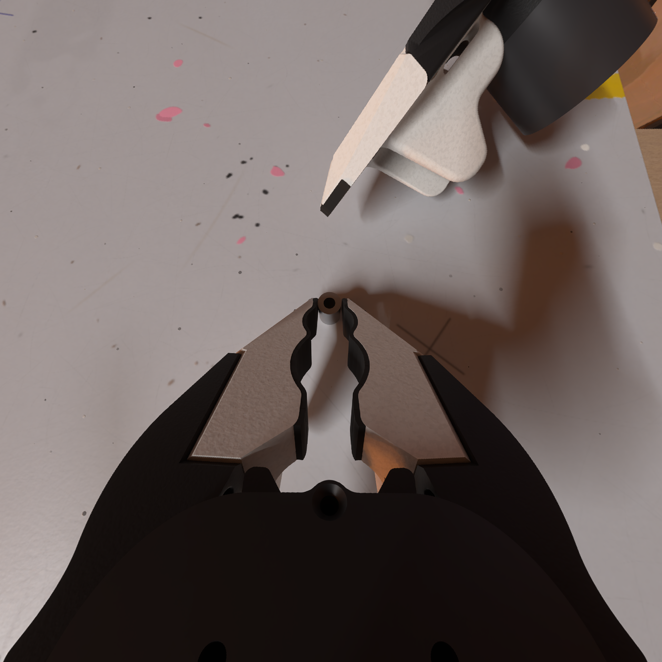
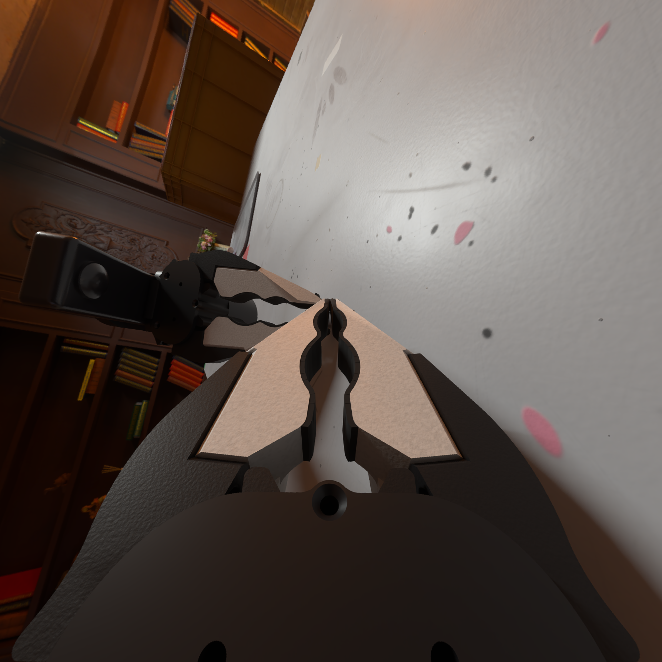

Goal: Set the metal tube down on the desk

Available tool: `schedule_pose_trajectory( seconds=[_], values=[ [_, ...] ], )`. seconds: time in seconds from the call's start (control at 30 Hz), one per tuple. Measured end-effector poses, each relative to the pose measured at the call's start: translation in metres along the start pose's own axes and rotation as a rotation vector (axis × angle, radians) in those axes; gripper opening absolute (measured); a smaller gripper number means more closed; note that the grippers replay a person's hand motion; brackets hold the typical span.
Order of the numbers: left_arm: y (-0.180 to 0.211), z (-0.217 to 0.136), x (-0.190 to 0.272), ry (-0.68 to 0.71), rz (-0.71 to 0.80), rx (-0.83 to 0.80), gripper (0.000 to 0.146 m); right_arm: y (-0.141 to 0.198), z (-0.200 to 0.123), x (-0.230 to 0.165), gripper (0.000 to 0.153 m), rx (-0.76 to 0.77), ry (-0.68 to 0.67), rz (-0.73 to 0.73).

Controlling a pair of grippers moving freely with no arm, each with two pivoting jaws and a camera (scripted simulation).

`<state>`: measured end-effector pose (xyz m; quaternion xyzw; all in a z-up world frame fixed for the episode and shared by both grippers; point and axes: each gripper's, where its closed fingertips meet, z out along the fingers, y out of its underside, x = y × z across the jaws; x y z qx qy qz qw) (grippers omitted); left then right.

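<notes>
My left gripper [image 1: 329,304] points down at the paint-speckled white desk [image 1: 143,286] and is shut on the metal tube [image 1: 329,311], a short grey tube seen end-on between the fingertips. I cannot tell whether the tube touches the desk. My right gripper [image 1: 331,204] hangs above and to the right, shut and empty, a short way from the tube. In the right wrist view my right gripper [image 2: 330,302] has its tips pressed together, close to the desk [image 2: 465,179]. The left gripper [image 2: 293,311] shows just behind it, and the tube is hidden there.
A pencilled cross [image 1: 433,344] marks the desk right of the left gripper. A yellow patch [image 1: 610,87] and a wooden edge lie at the desk's far right. Dark wooden bookshelves [image 2: 107,125] stand beyond the desk edge, and a dark flat panel [image 2: 250,207] stands near it.
</notes>
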<state>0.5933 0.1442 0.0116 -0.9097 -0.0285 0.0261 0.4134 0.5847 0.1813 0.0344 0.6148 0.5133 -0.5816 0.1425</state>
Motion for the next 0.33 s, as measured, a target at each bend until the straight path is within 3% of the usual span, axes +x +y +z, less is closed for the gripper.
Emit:
schedule_pose_trajectory(
  seconds=[0.33],
  values=[
    [0.0010, -0.0005, -0.0015, -0.032, 0.035, -0.020, 0.012, 0.0004, 0.0003, -0.0089, 0.000, 0.001, -0.050, -0.023]
  ],
)
